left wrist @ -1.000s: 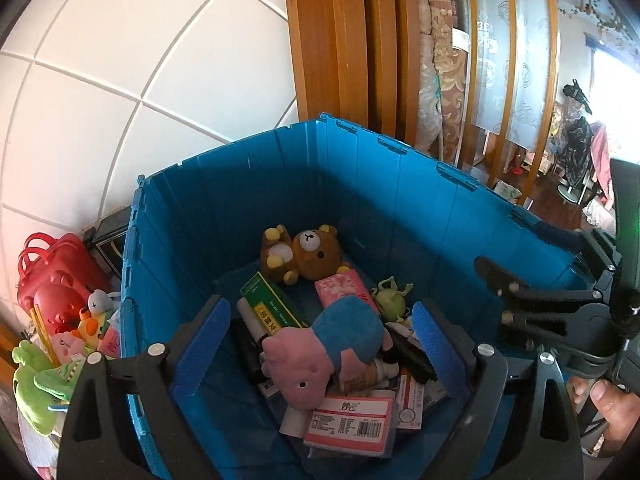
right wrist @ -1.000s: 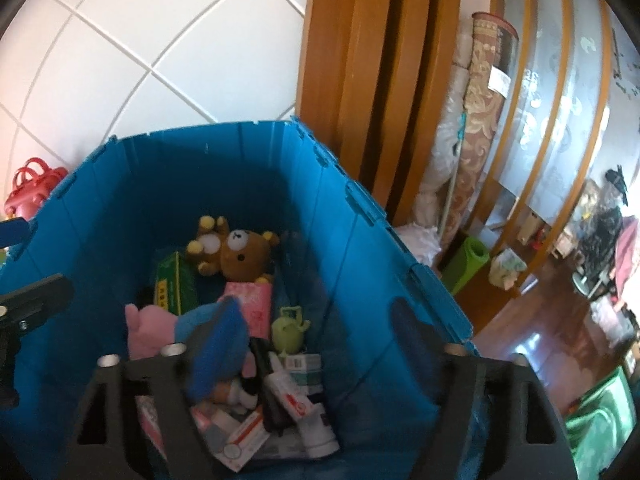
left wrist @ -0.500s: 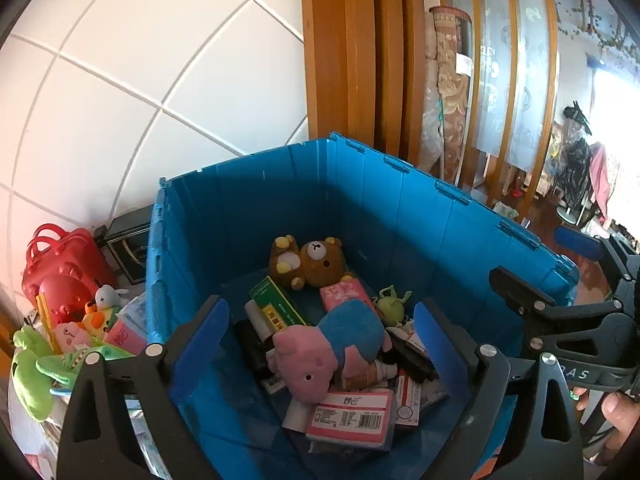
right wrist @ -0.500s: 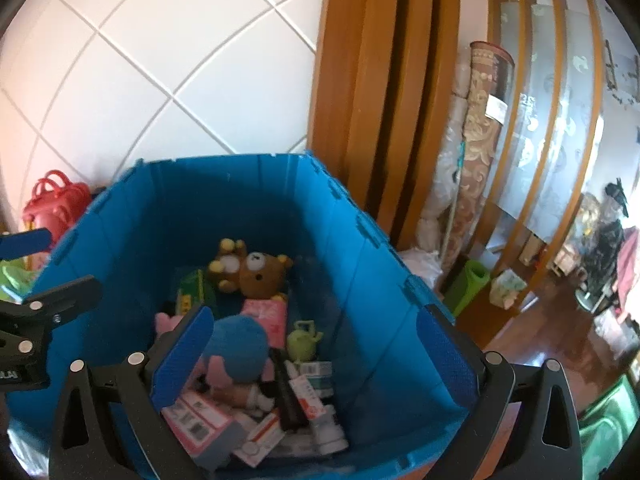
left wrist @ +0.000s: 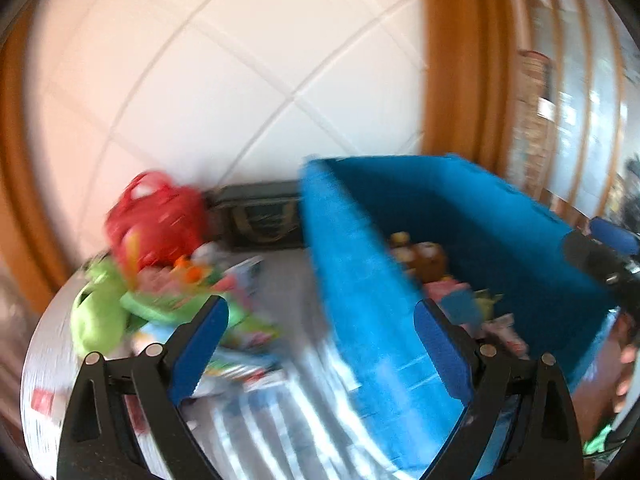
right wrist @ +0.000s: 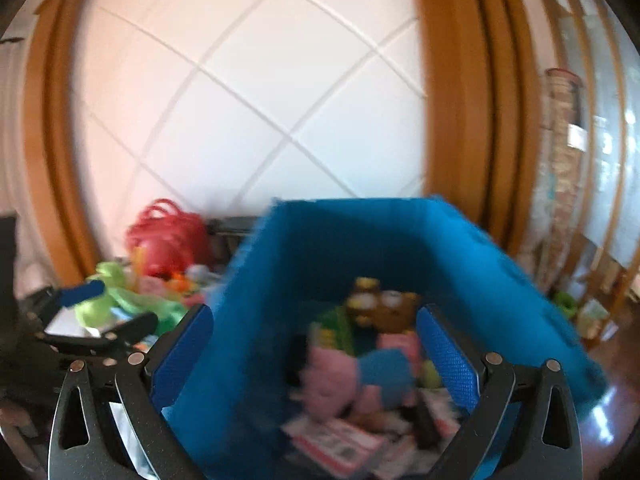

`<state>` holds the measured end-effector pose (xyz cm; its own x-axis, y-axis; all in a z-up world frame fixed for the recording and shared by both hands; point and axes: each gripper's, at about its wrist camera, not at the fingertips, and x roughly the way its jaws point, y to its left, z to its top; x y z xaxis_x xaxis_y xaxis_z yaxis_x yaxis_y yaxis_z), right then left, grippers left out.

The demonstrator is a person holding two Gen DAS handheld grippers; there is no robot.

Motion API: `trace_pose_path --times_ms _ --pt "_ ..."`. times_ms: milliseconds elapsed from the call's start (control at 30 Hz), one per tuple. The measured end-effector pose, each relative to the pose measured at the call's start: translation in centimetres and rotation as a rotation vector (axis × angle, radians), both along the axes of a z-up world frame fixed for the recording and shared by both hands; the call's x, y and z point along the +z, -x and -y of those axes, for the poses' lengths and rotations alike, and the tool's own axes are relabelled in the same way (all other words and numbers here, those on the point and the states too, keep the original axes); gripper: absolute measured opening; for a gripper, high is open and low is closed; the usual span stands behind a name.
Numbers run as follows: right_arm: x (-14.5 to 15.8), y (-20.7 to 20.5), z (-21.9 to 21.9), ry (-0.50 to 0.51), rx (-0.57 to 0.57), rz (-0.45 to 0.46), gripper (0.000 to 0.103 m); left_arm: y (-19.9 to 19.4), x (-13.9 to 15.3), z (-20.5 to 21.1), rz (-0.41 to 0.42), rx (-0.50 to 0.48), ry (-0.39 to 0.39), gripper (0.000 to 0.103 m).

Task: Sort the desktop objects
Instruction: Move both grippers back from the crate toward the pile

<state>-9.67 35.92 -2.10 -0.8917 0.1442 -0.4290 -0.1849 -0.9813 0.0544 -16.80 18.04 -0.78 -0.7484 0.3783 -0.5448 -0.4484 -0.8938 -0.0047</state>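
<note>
Both views are smeared by motion. In the left wrist view the blue crate has soft edges, and its near wall hides most of what lies inside; only blurred brown and pink shapes show at centre right. The heap of toys at left centre runs together in red, green and orange, no single item readable. In the right wrist view the boxes at the bottom carry labels too blurred to read. A hand is cut off at the right edge.
</note>
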Motion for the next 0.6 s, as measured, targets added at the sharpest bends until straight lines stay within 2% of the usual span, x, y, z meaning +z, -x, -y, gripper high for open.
trace_pose_path --times_ms 200,333,433,533,600 --pt "-1.2 3.7 8.4 0.016 0.128 0.017 0.103 3.5 -3.4 12.2 0.076 0.209 0.021 0.095" --pt "-3.0 6.7 14.2 0.033 0.187 0.059 0.103 6.4 -6.5 22.1 0.144 0.357 0.052 0.095" --pt "-5.1 9.2 18.7 0.046 0.209 0.102 0.103 8.6 -9.1 29.2 0.214 0.468 0.071 0.095" --pt "-8.0 12.1 22.4 0.066 0.22 0.159 0.103 10.5 -12.7 38.1 0.321 0.613 0.064 0.095" --pt "-10.6 14.4 24.5 0.086 0.216 0.215 0.103 11.6 -14.7 42.6 0.38 0.693 0.064 0.095"
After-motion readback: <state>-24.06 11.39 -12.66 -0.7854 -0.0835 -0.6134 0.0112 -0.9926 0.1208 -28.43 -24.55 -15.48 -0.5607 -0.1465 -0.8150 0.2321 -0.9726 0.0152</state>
